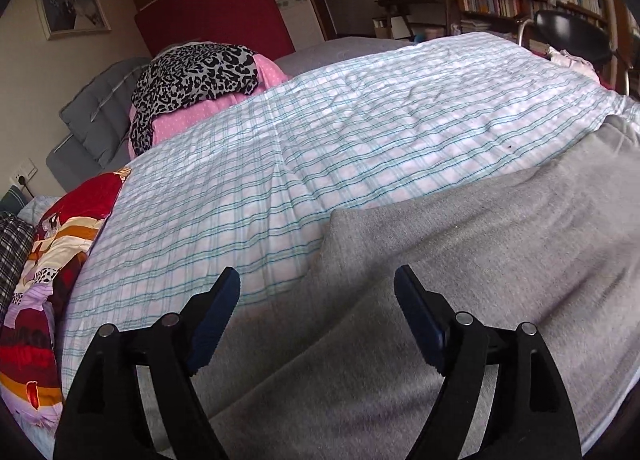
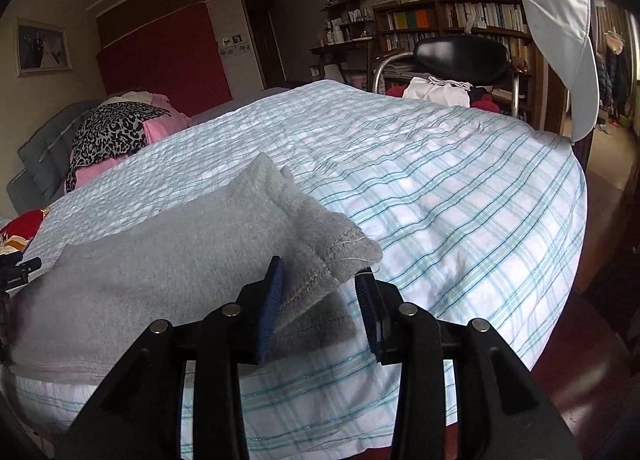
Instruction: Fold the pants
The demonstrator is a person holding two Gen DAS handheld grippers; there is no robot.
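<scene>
My soft grey knit pants [image 1: 460,260] lie on the bed with the white and blue-green checked cover [image 1: 320,131], near the edge closest to me. They are spread flat on the cover, and one narrow end [image 2: 320,244] pokes out toward my right side.

My left jaws [image 1: 317,284] are spread wide apart. They hang just above the grey pants and hold nothing. One dark blue pad [image 1: 216,312] is over the place where the checked cover meets the pants, and the other is over the grey cloth.

My right jaws [image 2: 320,280] are spread too. The narrow end of the pants sits between them, and the left pad [image 2: 270,304] is right against the cloth. The other pad is apart from it, so nothing is pinched.

Far across the bed I see a leopard-spotted cloth [image 1: 196,71] on top of something pink [image 1: 180,119]. A bright red and purple patterned blanket [image 1: 48,260] is bunched up at the left side of the bed. Behind the bed are a dark red wall panel [image 2: 164,55], a wooden bookshelf full of books [image 2: 452,19] and a black chair [image 2: 460,55] with white cloth on it.
</scene>
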